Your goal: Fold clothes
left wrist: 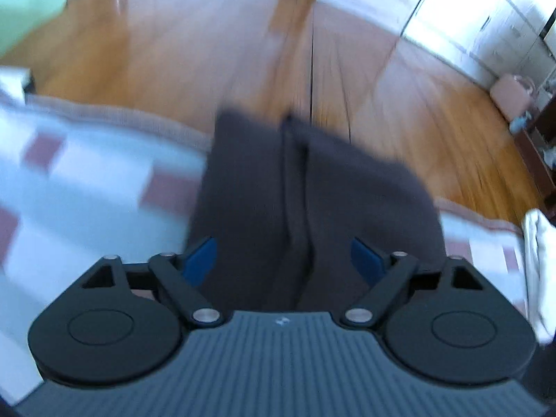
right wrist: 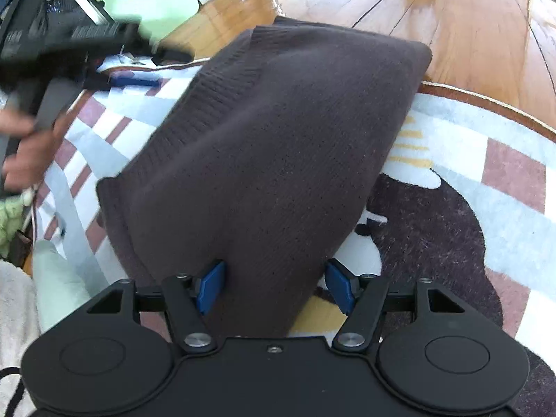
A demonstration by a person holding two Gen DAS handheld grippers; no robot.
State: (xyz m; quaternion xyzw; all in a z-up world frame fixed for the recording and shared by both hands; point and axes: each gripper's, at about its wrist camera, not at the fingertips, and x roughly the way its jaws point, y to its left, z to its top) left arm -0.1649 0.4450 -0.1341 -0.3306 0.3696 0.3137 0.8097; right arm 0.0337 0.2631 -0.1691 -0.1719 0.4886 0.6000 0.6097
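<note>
So the big thing here is the patterned rug (right wrist: 486, 146) on the wood floor (right wrist: 469, 17), and lying across it is a dark brown knit sweater (right wrist: 278, 139), doubled over into a thick slab with a ribbed band running along its left edge in the right wrist view. Its long axis runs pretty much straight away from the right tongs (right wrist: 274, 286), from the near corner out to the far end, which pokes past the rug's border onto the bare boards. That near corner sits right between the two blue pads (right wrist: 211, 286), which are spread wide with a gap on either side of the fabric, so those tongs aren't gripping anything. The left wrist view is blurry, but the same sweater (left wrist: 278, 191) shows there as two dark lobes with a seam or crease down the middle, again stretching straight ahead from the left tongs (left wrist: 285, 264), also spread apart with cloth between them and nothing pinched. In the right view a hand (right wrist: 24, 149) shows off to the left by the sweater's ribbed side. I'd guess the right tongs are better placed on the near corner, though whether this bundle needs another fold or is already finished, I honestly can't tell.
</note>
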